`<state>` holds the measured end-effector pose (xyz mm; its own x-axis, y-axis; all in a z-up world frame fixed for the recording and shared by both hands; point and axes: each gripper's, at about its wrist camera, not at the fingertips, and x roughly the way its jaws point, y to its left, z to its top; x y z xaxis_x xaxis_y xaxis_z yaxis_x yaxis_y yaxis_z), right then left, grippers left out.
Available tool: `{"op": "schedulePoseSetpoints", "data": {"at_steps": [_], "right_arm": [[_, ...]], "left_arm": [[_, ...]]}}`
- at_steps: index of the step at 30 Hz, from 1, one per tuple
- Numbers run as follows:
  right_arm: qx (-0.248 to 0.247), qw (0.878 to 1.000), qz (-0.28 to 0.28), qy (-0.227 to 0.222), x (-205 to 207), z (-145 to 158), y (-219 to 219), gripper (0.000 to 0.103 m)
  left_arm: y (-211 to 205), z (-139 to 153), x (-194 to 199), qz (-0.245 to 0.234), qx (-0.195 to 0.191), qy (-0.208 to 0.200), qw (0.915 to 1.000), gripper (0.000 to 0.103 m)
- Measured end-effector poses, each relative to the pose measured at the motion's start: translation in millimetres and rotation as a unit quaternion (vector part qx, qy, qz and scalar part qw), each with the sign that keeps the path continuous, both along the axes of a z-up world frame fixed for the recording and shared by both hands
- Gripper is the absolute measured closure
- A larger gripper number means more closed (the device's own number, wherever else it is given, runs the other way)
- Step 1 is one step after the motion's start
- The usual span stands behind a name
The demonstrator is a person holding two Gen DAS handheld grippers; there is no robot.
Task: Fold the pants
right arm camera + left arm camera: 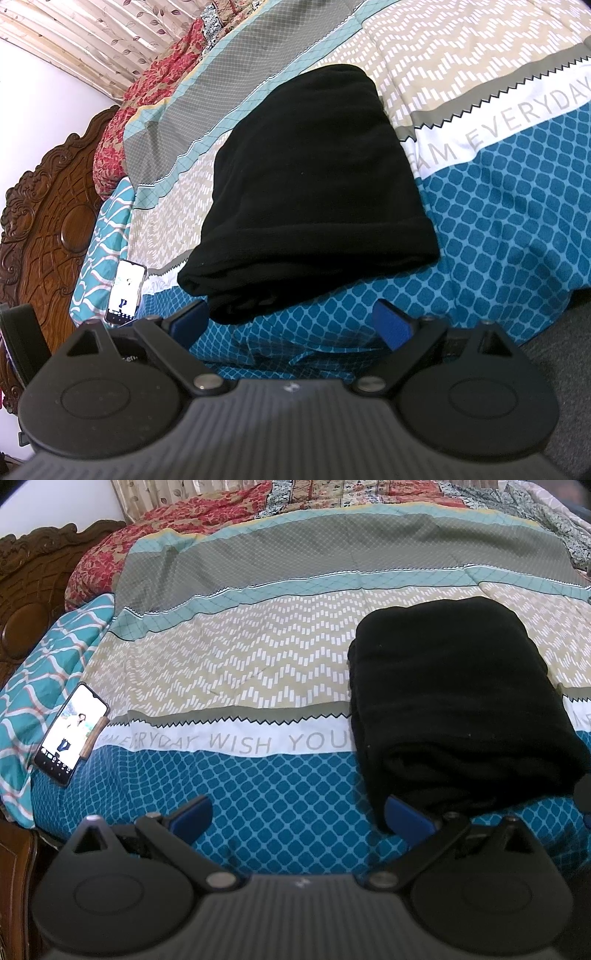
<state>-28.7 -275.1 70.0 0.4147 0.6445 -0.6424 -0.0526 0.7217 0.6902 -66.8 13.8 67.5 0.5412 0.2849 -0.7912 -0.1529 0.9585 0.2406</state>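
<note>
Here the folded pants lie just beyond both grippers' spread fingers.

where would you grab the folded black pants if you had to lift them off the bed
Take the folded black pants by the thick rolled edge nearest the grippers, coming in low from the front of the bed. There the layers stack into a rounded lip above the bedspread, so jaws can close around all of them. The flat top offers nothing to pinch. Both the left gripper and right gripper are open.
</note>
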Motion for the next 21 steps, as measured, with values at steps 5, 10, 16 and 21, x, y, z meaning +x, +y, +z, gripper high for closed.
{"op": "schedulePoseSetpoints", "data": {"at_steps": [5, 10, 16, 21], "right_arm": [[0.000, 1.000, 0.000, 0.000, 0.2, 0.2, -0.3, 0.006], [0.000, 1.000, 0.000, 0.000, 0.3, 0.0, -0.3, 0.006], [0.002, 1.000, -0.001, 0.002, 2.3, 0.2, -1.5, 0.006], [0.002, 1.000, -0.002, 0.003, 2.2, 0.1, -1.9, 0.006]], "left_arm": [[-0.5, 0.5, 0.2, -0.001, 0.001, 0.000, 1.0000, 0.000], [-0.1, 0.4, 1.2, -0.003, 0.001, 0.001, 1.0000, 0.000], [0.1, -0.1, 1.5, -0.003, 0.001, 0.002, 1.0000, 0.000], [0.8, -2.5, 0.9, -0.006, -0.003, 0.003, 1.0000, 0.000]]}}
